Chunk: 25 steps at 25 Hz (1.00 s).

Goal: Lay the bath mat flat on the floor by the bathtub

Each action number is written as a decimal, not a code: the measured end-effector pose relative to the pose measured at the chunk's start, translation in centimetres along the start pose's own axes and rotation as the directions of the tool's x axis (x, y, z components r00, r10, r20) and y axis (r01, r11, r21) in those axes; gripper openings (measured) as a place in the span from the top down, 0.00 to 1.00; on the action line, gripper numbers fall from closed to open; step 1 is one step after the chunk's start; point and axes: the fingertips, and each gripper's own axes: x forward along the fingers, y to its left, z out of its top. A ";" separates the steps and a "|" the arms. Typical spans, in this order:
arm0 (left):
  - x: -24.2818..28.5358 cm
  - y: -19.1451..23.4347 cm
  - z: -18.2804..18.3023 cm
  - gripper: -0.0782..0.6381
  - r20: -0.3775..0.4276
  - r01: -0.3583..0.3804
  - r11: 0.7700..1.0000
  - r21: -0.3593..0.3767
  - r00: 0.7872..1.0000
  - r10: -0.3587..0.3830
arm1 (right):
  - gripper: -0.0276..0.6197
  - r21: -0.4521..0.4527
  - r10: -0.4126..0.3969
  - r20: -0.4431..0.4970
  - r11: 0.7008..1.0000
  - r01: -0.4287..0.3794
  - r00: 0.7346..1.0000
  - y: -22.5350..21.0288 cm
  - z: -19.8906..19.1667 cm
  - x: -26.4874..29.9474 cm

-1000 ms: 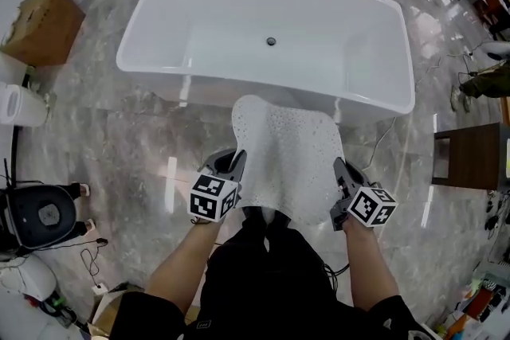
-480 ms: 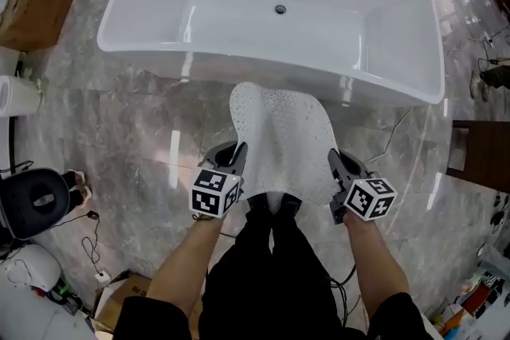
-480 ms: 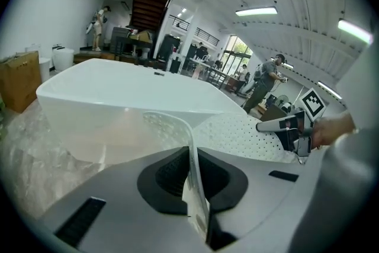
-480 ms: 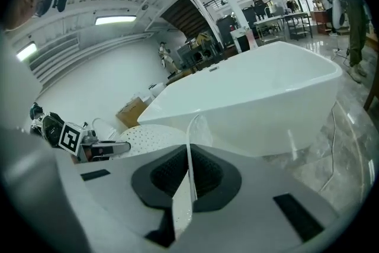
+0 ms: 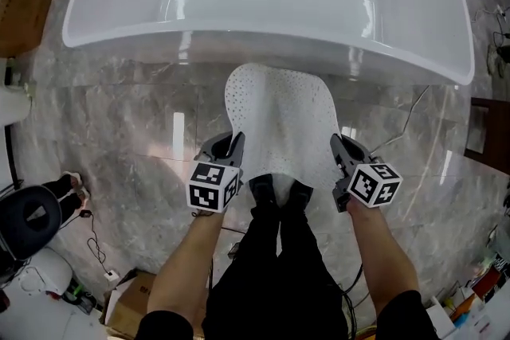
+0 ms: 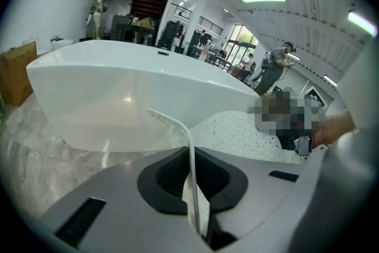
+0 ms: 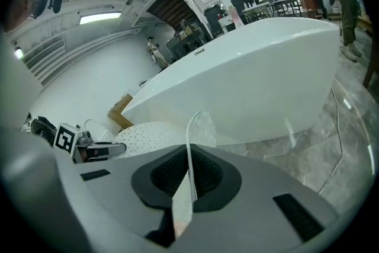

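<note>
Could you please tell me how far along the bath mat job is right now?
Done: the bath mat is gripped and in front of the bathtub. In hand: the left gripper and right gripper are each shut on a near edge, with the mat spread between them and its near end off the floor. Left: lay it flat and let go.
</note>
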 end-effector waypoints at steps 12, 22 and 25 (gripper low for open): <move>10.3 1.9 -5.1 0.87 -0.095 -0.003 0.999 -0.042 0.995 -0.001 | 0.92 -0.053 -0.011 -0.112 0.999 0.006 0.994 -7.7 -5.6 7.5; 16.2 3.3 -9.0 0.87 -0.184 -0.001 1.000 -0.007 0.983 0.000 | 0.92 -0.150 -0.052 -0.199 0.988 0.022 0.979 -12.7 -8.7 11.9; 18.2 4.0 -10.1 0.87 -0.197 -0.016 1.000 -0.002 0.980 0.015 | 0.92 -0.145 -0.066 -0.201 0.989 0.037 0.977 -13.9 -9.1 13.2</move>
